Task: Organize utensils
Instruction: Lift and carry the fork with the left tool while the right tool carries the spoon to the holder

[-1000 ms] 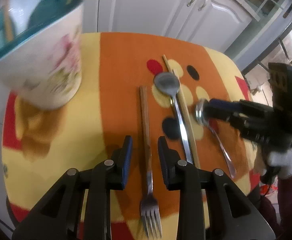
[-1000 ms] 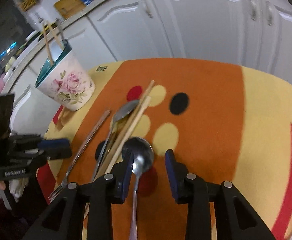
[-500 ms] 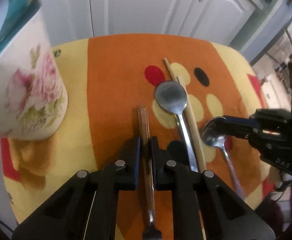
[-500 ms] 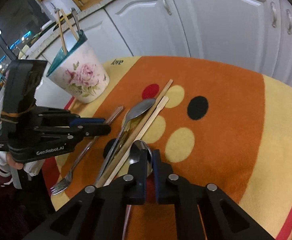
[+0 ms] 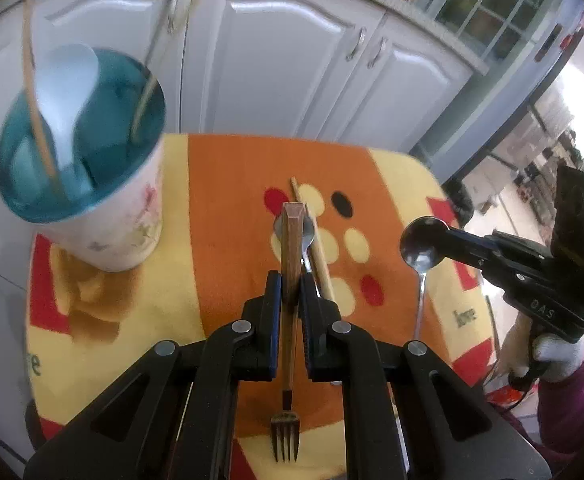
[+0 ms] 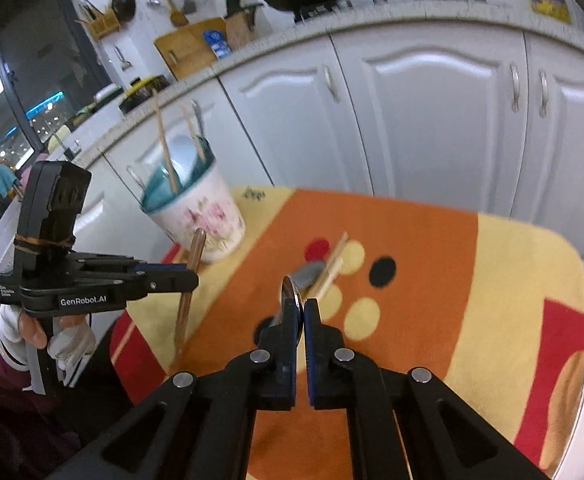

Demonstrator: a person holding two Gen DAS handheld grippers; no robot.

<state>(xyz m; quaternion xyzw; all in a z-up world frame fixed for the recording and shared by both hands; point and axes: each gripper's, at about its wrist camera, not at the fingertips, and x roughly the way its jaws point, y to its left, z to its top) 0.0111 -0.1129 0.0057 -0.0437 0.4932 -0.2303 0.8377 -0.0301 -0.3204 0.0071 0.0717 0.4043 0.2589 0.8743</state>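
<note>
Fork and spoon both up off the table!
Left hand-held gripper (image 5: 291, 288) clamps the fork (image 5: 291, 248); right hand-held gripper (image 6: 301, 312) pinches the spoon (image 6: 291, 290) beside the floral cup (image 5: 104, 200).

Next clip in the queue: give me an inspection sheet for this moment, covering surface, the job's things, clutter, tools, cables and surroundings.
Surface: table under an orange, yellow and red cloth.
Job's things: fork with wooden handle, lifted off the cloth, tines hanging down; small spoon lifted, bowl up; second spoon and chopsticks lying on the cloth; floral holder already holding chopsticks and a white spoon.
Clutter: nothing seen.
Tools: left tool shut on the fork's handle; right tool shut on the small spoon's bowl.
Cables: nothing seen.
Surroundings: white cabinets, counter with cutting board, pans and hanging utensils.
</note>
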